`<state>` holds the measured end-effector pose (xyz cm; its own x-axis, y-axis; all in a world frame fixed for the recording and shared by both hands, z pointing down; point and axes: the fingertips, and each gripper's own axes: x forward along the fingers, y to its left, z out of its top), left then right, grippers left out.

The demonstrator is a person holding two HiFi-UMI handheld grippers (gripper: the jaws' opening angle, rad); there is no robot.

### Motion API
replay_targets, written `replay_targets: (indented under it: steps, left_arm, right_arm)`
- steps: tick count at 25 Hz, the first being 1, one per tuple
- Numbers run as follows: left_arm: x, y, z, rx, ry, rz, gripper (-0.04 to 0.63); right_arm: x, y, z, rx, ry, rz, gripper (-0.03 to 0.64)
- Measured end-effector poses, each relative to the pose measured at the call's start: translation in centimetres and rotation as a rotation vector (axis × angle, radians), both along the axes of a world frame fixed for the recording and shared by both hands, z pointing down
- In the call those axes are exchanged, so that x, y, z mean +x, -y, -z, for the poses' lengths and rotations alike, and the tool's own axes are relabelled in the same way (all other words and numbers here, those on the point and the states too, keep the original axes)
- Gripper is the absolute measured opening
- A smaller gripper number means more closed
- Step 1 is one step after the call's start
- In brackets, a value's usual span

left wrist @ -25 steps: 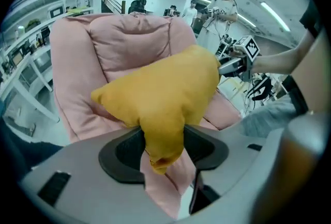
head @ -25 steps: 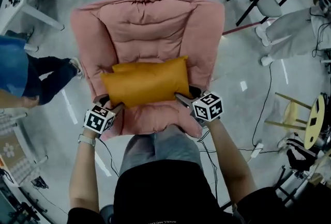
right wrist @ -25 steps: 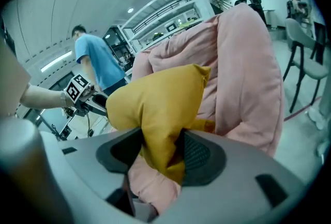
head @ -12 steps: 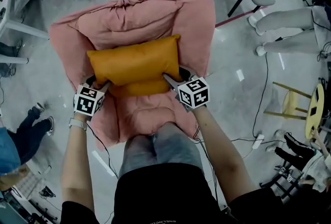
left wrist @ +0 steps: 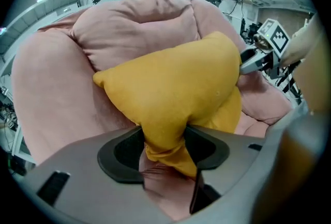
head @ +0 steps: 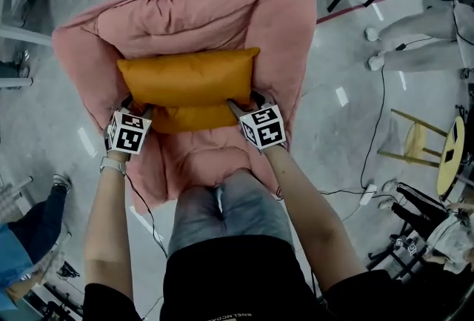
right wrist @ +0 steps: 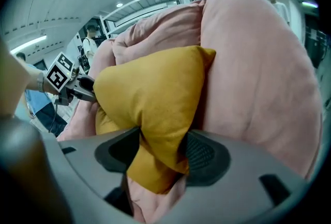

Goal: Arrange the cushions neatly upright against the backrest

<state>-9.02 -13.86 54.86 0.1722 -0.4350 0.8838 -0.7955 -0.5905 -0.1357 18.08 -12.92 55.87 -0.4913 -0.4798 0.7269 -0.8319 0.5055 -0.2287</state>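
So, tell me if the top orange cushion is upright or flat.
Upright: the top orange cushion stands on edge, leaning on the pink backrest.

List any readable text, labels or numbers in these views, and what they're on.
No legible words or numbers anywhere.
Left marker cube, right marker cube: square black-and-white patterns only, no text.
Black shirt: small white print at the bottom edge, too blurred to read.
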Motion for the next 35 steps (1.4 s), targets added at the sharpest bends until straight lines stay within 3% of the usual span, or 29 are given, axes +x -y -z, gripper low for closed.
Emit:
replay_targets:
  steps: [7,13,15,20,24,25,27,29,35]
  left_arm:
    - [0.4,0.6,-1.3,0.002,-0.047,0.032,0.25]
    - [0.4,-0.7,-0.6,0.01,-0.027,0.064,0.268]
    - [0.0,-1.2,-0.3,-0.026,-0.041,0.066,0.276]
    - [-2.7,-4.8,-1.6,-0.16,-0.089,0.182,0.276]
    - [-2.9,-7.1,-4.1,-0.223,-0.068,0.132,0.276]
    - [-2.7,-7.2,-4.6,-0.227,-0.062,0.128,0.263]
    - [-2.0,-7.0,-5.3,-0.221,-0.047,0.126,0.144]
    - [-1.2,-6.7,-6.1,-0.209,-0.031,0.11,0.092]
    - [-0.3,-6.3,-8.8,-0.236,-0.042,0.152,0.044]
  right_arm:
    - [0.6,1.7,-1.6,-0.032,-0.039,0.01,0.276]
    - [1.0,0.3,-1.0,-0.115,-0.003,0.061,0.298]
    - [1.5,-0.8,-0.3,-0.136,0.012,0.079,0.298]
    - [1.6,-5.5,-0.9,-0.196,0.004,0.107,0.298]
    - [-0.2,-7.9,-3.8,-0.262,-0.027,0.115,0.298]
    - [-0.5,-7.7,-4.5,-0.267,-0.039,0.104,0.298]
    - [-0.6,-6.7,-5.7,-0.272,-0.051,0.059,0.298]
    - [-0.3,-5.7,-6.6,-0.28,-0.057,0.012,0.295]
    - [0.2,-4.2,-8.1,-0.297,-0.022,-0.078,0.218]
